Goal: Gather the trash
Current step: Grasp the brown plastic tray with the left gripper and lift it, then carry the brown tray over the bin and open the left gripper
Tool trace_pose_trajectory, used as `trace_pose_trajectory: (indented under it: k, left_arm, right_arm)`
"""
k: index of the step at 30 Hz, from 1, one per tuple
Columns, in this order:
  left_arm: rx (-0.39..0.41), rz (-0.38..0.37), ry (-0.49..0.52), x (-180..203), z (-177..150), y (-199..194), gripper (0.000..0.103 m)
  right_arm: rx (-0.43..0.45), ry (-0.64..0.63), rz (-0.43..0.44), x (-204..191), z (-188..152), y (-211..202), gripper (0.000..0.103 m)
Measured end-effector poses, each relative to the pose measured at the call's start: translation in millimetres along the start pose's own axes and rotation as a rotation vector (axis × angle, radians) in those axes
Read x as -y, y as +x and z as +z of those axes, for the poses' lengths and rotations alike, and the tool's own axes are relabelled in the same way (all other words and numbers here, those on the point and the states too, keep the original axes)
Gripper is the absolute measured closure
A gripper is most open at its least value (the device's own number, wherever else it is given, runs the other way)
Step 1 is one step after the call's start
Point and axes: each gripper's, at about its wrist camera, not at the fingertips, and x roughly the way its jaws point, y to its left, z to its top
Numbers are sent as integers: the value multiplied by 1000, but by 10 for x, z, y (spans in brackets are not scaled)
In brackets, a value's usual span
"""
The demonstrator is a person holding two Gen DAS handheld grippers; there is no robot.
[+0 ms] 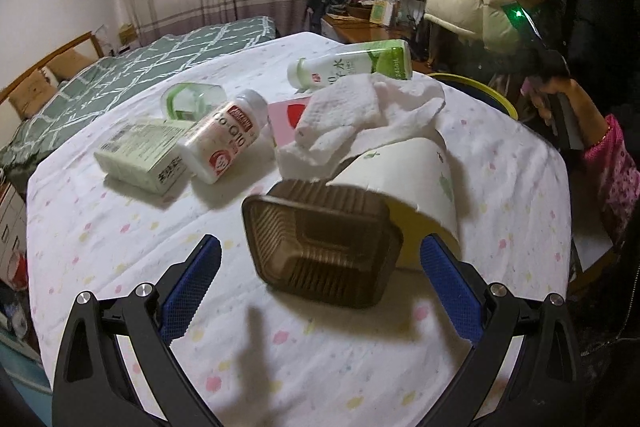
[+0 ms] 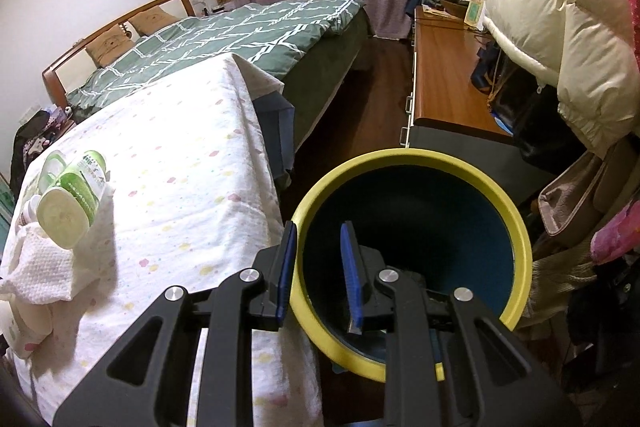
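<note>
In the left wrist view my left gripper (image 1: 320, 263) is open, its blue pads on either side of a brown plastic tray (image 1: 320, 243) lying on the table. Behind the tray lie a paper cup (image 1: 412, 179), a crumpled white tissue (image 1: 360, 115), a pink box (image 1: 284, 119), a white supplement bottle (image 1: 224, 143), a green carton (image 1: 140, 155), a clear lidded container (image 1: 192, 99) and a green-labelled drink bottle (image 1: 356, 63). In the right wrist view my right gripper (image 2: 318, 267) is shut on the yellow rim of the dark bin (image 2: 516, 223), one finger inside, one outside.
The table has a white dotted cloth (image 2: 180, 163). The bin's rim (image 1: 480, 87) shows beyond the table's right edge. A bed (image 2: 240, 35) stands behind, a wooden desk (image 2: 444, 75) and hanging jackets (image 2: 560, 27) to the right. The drink bottle (image 2: 76, 195) and tissue (image 2: 36, 267) lie at the table's left.
</note>
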Motion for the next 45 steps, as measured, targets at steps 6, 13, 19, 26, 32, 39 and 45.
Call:
trace_pose_trajectory:
  k: [6,13,19,26,32,39,45]
  left_arm:
    - [-20,-57,-12,-105,59,90,6]
    - [-52,-56,2,-39,58,144,36]
    - [-78,58,-39,30,-41,0,36]
    - [-20,157,-121,132,-63,-511,36]
    - [61,160,-103,443,326,-841,36]
    - [70,55,-112,878,964,-545,36]
    - [7,-78,-148,1299,1448,114,36]
  right_arm:
    - [-10,-15,13,-11,-18,18,81]
    - [-18,-23,37,-46,-54,41,81]
    - [-9,-24,55,-37,-78,-8,81]
    - [5,-1,80,86,-107,-57,81]
    - [22,31,95,263,-171,-131,81]
    - [76,77,67,695,-269,-413,81]
    - [132,132,22,1179,-356,-673,81]
